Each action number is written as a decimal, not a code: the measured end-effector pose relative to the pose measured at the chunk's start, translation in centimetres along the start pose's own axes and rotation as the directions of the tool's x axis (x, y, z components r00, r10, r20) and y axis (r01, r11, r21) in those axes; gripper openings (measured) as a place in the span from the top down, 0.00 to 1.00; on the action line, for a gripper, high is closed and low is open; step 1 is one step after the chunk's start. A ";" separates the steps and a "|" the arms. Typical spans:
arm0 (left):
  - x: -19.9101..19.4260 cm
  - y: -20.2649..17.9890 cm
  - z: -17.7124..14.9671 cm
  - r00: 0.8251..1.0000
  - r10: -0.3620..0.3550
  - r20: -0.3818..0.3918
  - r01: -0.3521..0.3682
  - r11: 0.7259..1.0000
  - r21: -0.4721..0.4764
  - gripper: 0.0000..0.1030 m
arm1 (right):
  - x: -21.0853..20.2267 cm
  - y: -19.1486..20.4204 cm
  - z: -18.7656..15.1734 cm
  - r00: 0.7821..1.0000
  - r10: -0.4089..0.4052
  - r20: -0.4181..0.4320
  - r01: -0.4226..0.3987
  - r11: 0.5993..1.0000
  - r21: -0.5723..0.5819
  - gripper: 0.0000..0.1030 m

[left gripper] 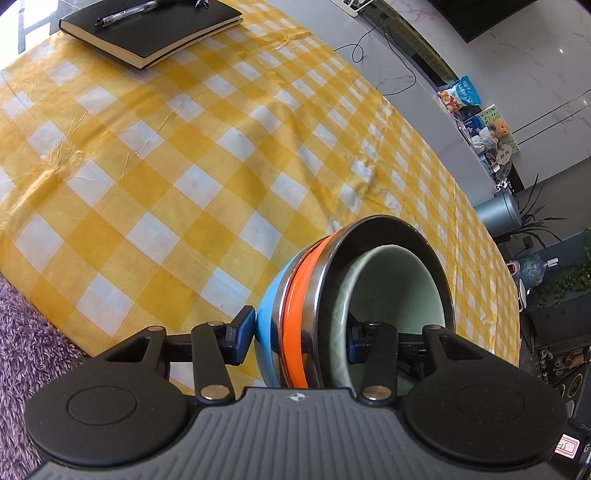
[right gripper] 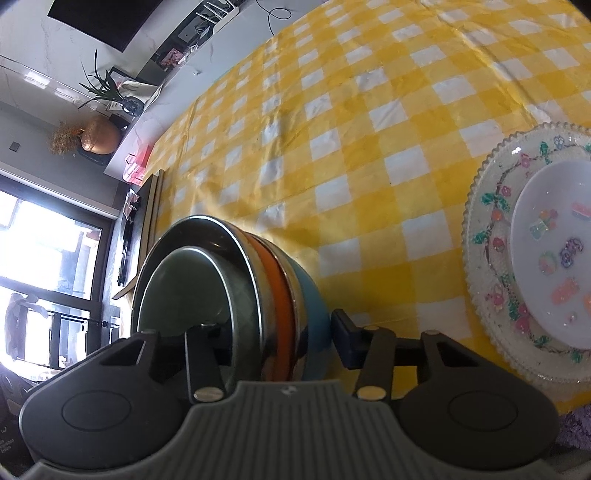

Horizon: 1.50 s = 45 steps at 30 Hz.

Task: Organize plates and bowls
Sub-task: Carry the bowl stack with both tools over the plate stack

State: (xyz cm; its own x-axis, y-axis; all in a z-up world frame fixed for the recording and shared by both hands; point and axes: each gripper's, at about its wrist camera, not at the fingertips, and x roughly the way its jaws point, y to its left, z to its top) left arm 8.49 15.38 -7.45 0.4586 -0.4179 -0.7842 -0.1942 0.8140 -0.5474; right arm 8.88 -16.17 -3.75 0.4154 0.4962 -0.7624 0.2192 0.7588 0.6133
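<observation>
A stack of nested bowls sits between both grippers: a blue bowl [left gripper: 267,321] outermost, then an orange one [left gripper: 295,295], a steel one [left gripper: 369,225] and a pale green bowl [left gripper: 399,288] innermost. My left gripper [left gripper: 299,338] is shut across the stack's wall, one pad on the blue outside and one inside the green bowl. My right gripper [right gripper: 275,336] clamps the opposite wall the same way, between the blue bowl [right gripper: 314,306] and the green bowl [right gripper: 184,288]. To the right, a small white plate [right gripper: 546,229] lies on a beaded floral plate [right gripper: 487,236].
The yellow checked tablecloth [left gripper: 147,166] covers the table. A black notebook [left gripper: 155,33] with a pen [left gripper: 125,13] lies at the far side. A purple fuzzy fabric [left gripper: 22,332] borders the near edge. Shelves, plants and a window stand beyond the table.
</observation>
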 end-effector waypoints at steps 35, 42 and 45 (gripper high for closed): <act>-0.9 -9.3 -4.4 0.999 -0.045 -0.022 0.048 0.990 0.130 0.50 | -9.6 -4.9 0.8 0.995 -0.010 0.103 0.006 0.999 0.038 0.58; 0.0 -12.5 -5.8 0.997 -0.056 -0.046 0.064 0.983 0.172 0.50 | -12.6 -7.8 1.4 0.989 -0.008 0.150 -0.004 0.997 0.078 0.58; 0.7 -13.7 -6.1 0.997 -0.053 -0.057 0.062 0.982 0.176 0.50 | -13.4 -8.9 1.5 0.987 -0.011 0.163 -0.005 0.995 0.098 0.59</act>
State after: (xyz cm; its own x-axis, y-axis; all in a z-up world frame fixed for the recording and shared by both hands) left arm 6.21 1.50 -2.27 0.4177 -0.4829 -0.7696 -0.0098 0.8446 -0.5353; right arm 2.68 -30.25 1.31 0.5512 0.4126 -0.7252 0.3024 0.7113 0.6345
